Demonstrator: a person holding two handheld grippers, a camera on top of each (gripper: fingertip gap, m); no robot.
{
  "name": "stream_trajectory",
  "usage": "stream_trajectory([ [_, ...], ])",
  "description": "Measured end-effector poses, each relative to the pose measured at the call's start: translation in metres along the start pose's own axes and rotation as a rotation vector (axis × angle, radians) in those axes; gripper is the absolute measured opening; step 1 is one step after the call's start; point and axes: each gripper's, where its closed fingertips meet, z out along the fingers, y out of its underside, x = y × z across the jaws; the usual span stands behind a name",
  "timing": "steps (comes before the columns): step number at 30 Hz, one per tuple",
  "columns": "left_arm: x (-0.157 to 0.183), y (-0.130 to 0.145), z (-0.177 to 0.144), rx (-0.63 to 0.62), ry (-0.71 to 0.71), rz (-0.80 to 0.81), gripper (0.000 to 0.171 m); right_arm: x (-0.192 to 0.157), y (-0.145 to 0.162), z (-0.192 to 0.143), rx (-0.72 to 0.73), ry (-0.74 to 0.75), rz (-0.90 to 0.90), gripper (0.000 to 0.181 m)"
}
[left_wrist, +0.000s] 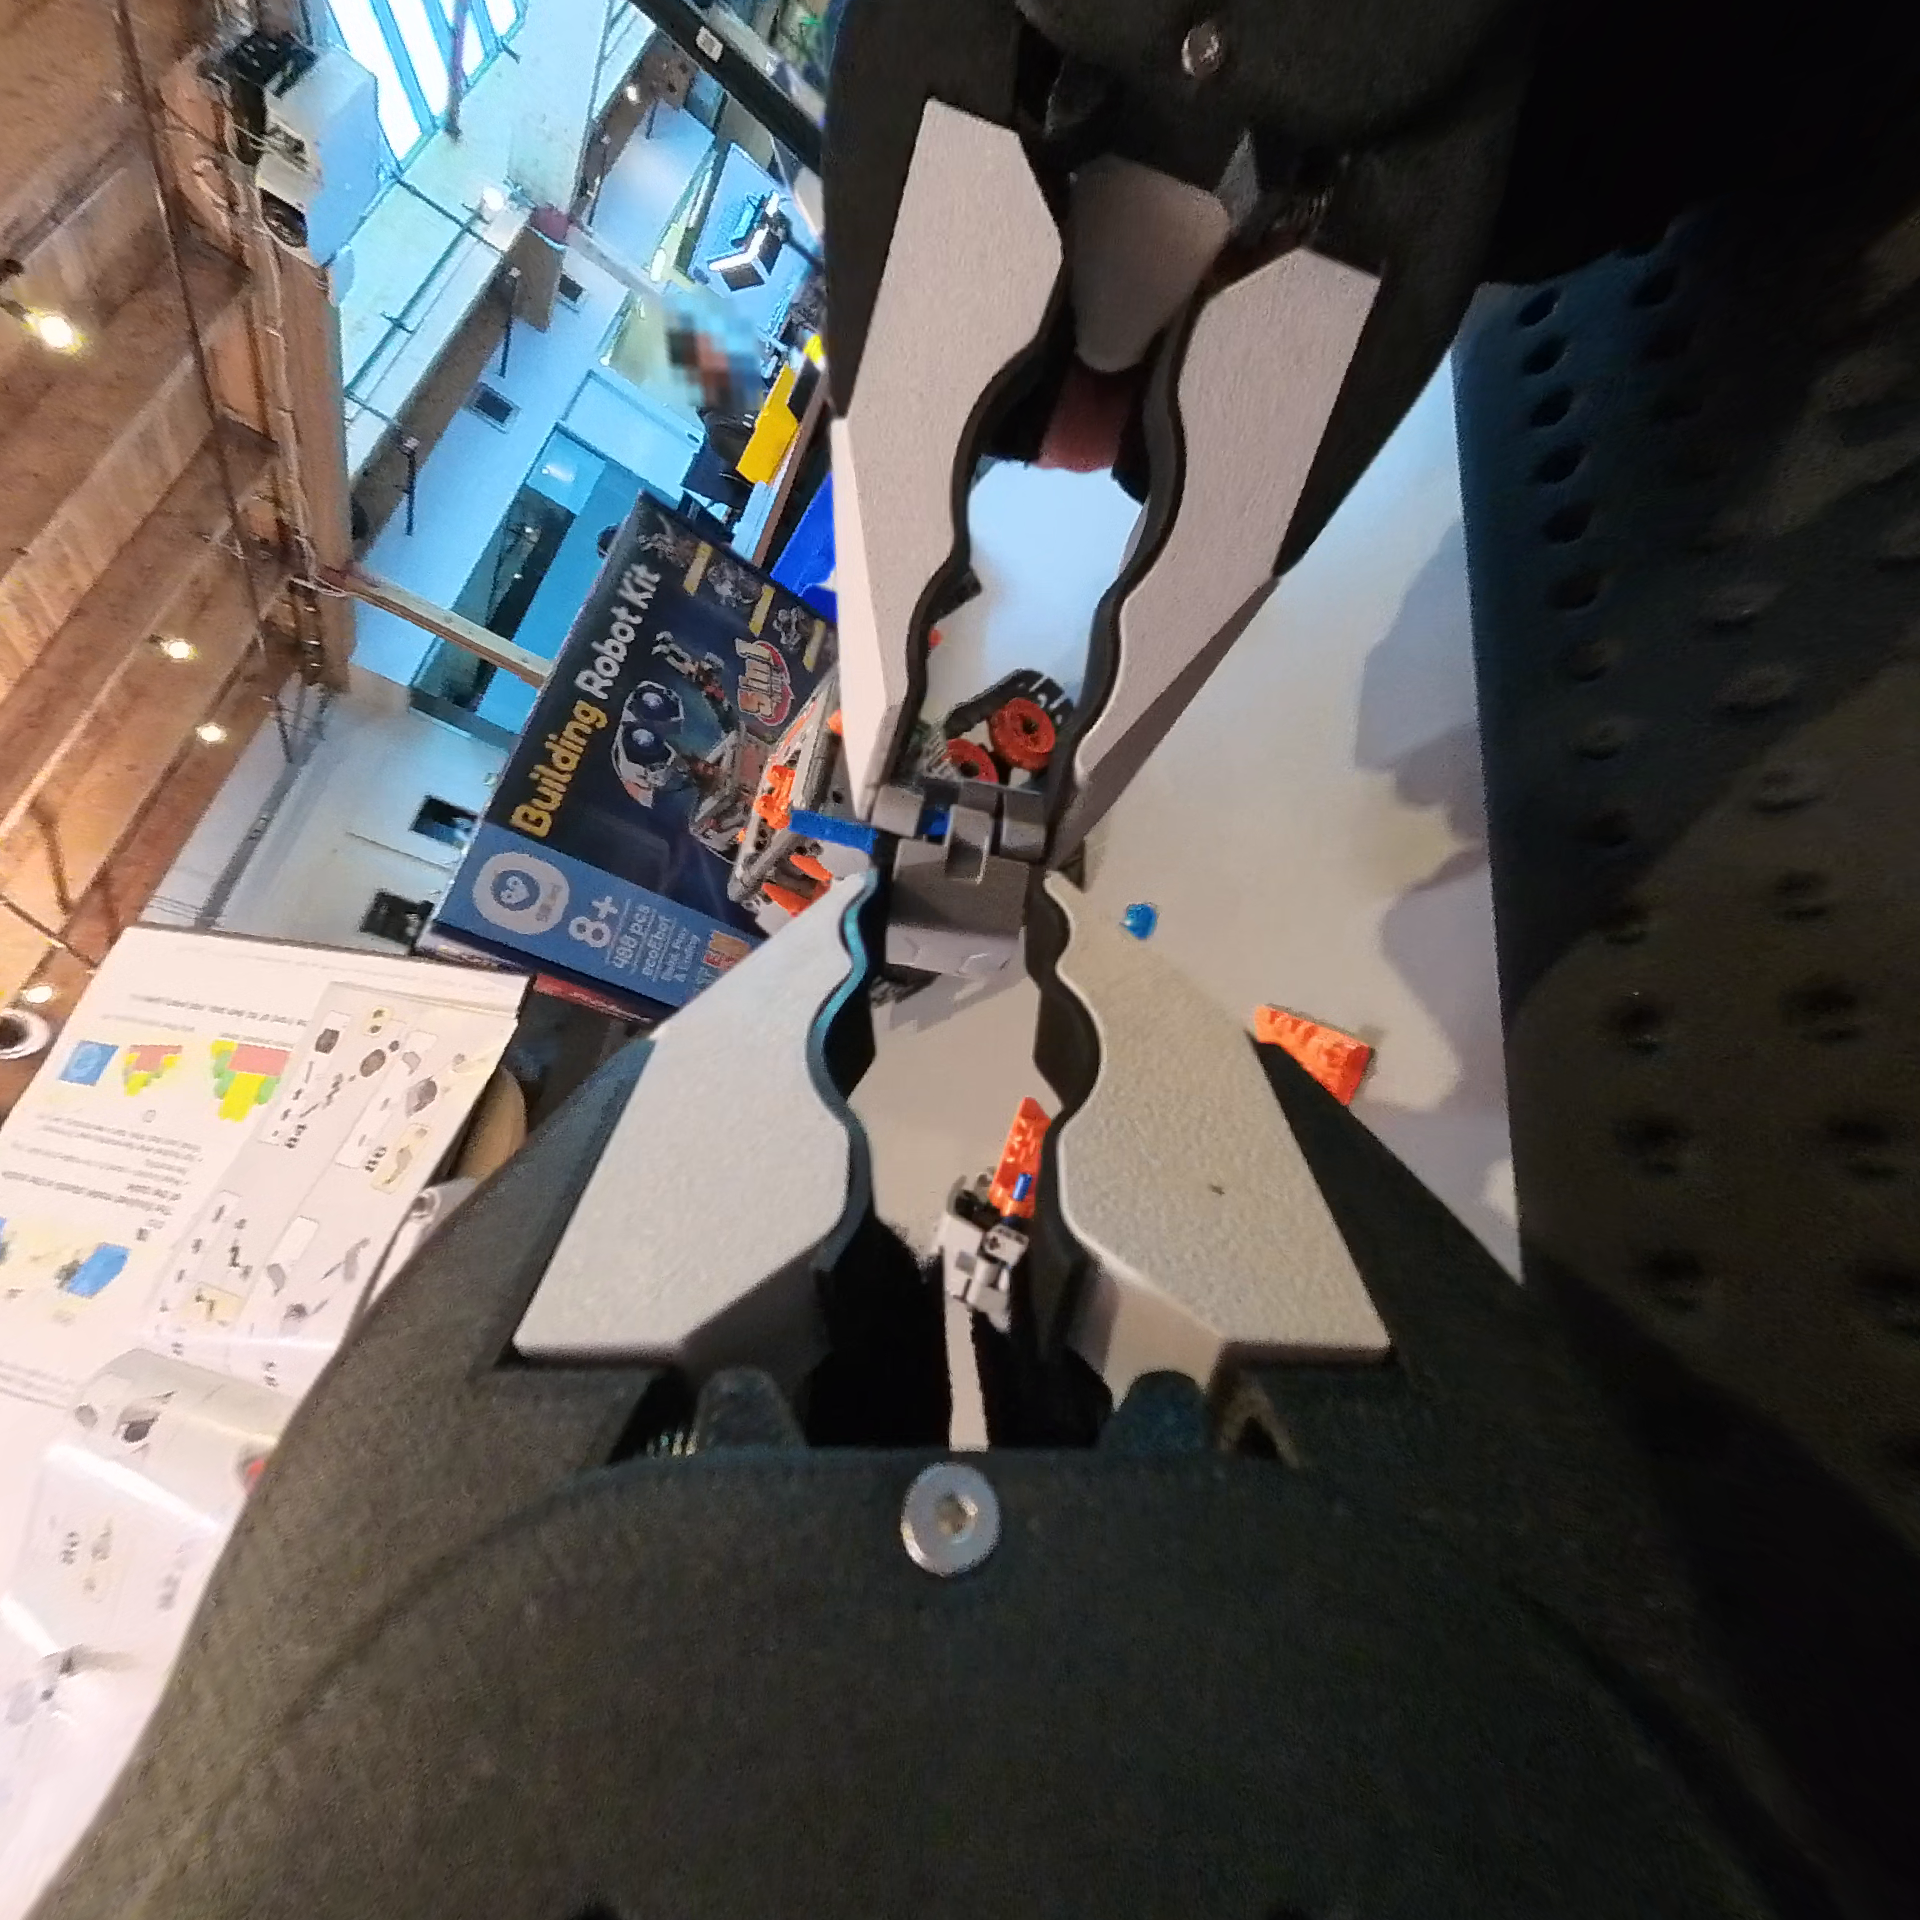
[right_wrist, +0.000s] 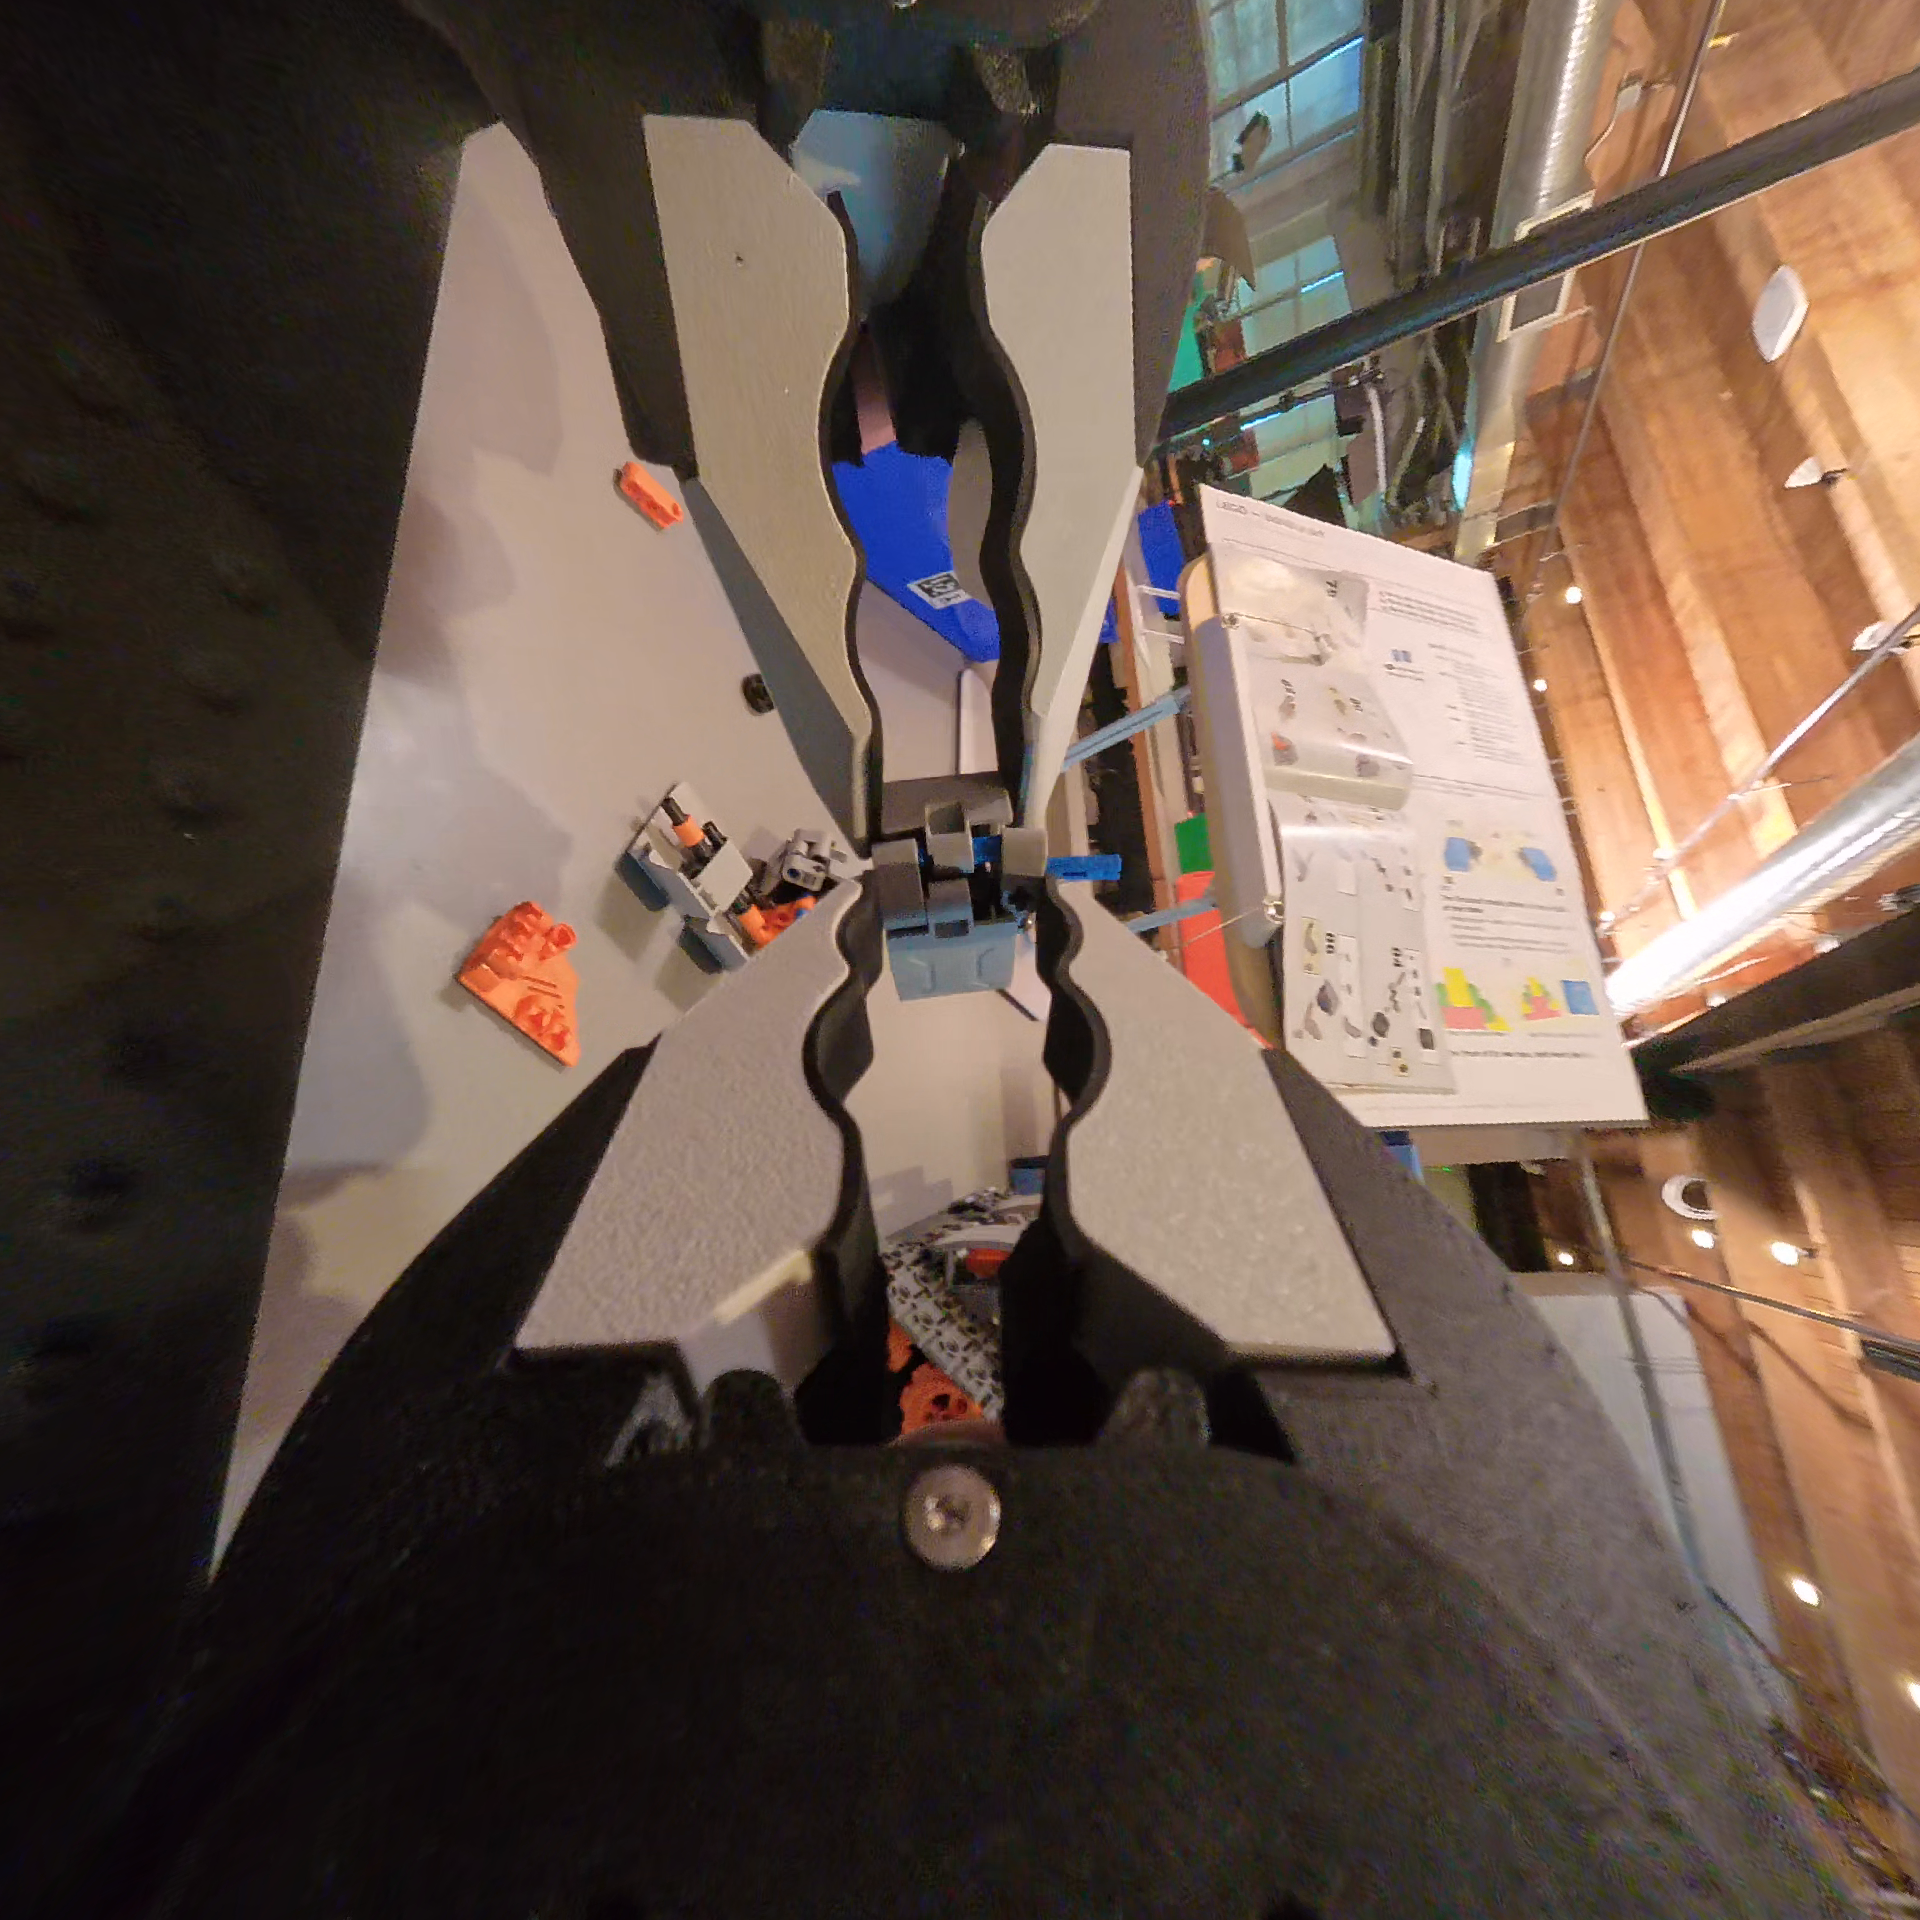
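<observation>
left claw (left_wrist: 961, 883): clamped on my grey brick assembly (left_wrist: 951, 883), frame centre
right claw (right_wrist: 951, 883): pinching the same assembly (right_wrist: 940, 894)
handling: light, stiff, probably pops apart; grip solid blocks, avoid blue pin (right_wrist: 1086, 865)
bench (right_wrist: 540, 644): loose orange plate (right_wrist: 525, 982) left

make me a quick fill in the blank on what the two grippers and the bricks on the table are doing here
1. The left gripper and right gripper meet tip to tip on one small ____ brick assembly.
2. A ____ pin sticks out of its side.
3. The wedge plate on the table is ____.
4. The sheet shows building ____.

Missing: grey; blue; orange; diagrams
</observation>
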Motion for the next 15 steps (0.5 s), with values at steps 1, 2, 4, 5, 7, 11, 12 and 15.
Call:
stream_trajectory([
  [1,-0.001,-0.001,0.000,0.000,-0.009,0.007,0.024,0.000,-0.001,0.000,0.000,0.012,-0.015,0.026],
  [2,0.000,-0.001,-0.001,-0.001,-0.008,0.010,0.024,0.000,-0.001,-0.001,0.000,0.012,-0.018,0.027],
  [4,0.000,-0.001,0.000,-0.009,-0.014,0.022,0.024,0.000,0.000,-0.001,0.009,0.007,-0.004,0.027],
  [5,0.000,-0.001,0.001,-0.022,-0.025,0.038,0.024,0.000,0.001,0.000,0.013,0.006,0.004,0.027],
  [7,0.000,-0.002,0.002,-0.030,-0.035,0.046,0.023,0.000,0.002,-0.001,0.036,-0.012,0.056,0.027],
  [11,-0.003,-0.012,0.002,-0.025,-0.078,0.065,0.024,0.005,0.001,-0.007,0.130,-0.045,0.191,0.028],
  [12,-0.004,-0.015,0.002,-0.018,-0.087,0.064,0.024,0.007,0.000,-0.010,0.169,-0.058,0.234,0.028],
  [15,-0.007,-0.025,0.000,0.002,-0.117,0.060,0.025,0.010,-0.004,-0.015,0.264,-0.102,0.346,0.028],
])
